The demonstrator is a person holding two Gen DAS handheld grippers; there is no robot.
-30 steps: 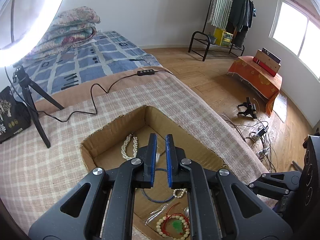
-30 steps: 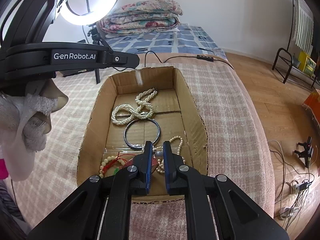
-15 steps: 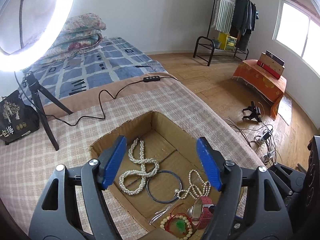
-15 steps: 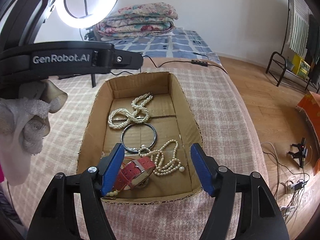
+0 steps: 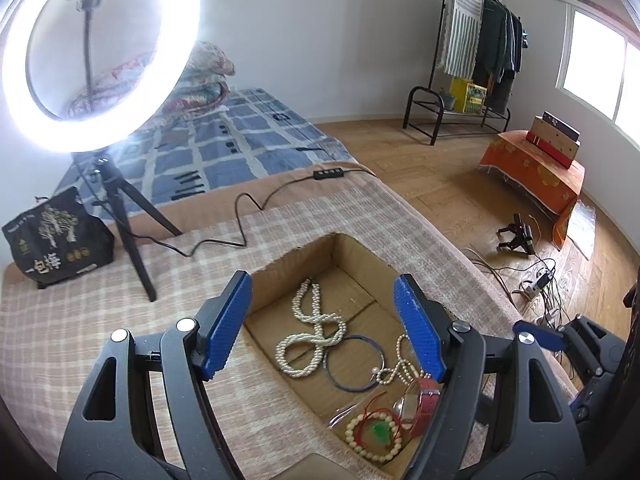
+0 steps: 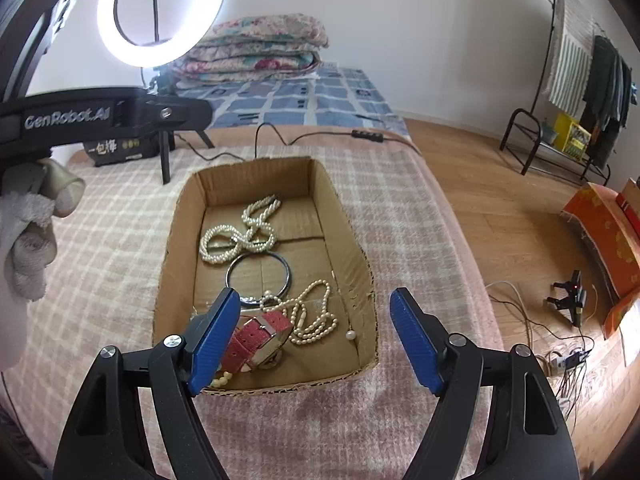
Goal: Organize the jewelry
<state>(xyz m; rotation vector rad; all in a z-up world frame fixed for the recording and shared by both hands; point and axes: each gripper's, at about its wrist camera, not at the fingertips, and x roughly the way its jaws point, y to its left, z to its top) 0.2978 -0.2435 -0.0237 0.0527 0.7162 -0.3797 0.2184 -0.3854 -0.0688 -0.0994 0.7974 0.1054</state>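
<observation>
Bed with checked blanket point(image 6: 120, 248), jewelry gathered in cardboard box point(image 6: 320, 184), centre frame.
Left hand-held gripper point(image 5: 324, 328) and right hand-held gripper point(image 6: 316, 336) just spread wide, released, empty; apparently nothing left outside.

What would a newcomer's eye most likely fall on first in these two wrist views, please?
Probably the glowing ring light on its tripod at the far left of the bed, then the open cardboard box on the checked blanket, holding pearl strands, a metal bangle and a red-strapped watch. Both hand-held grippers, left and right, hang wide open above it, empty.
</observation>
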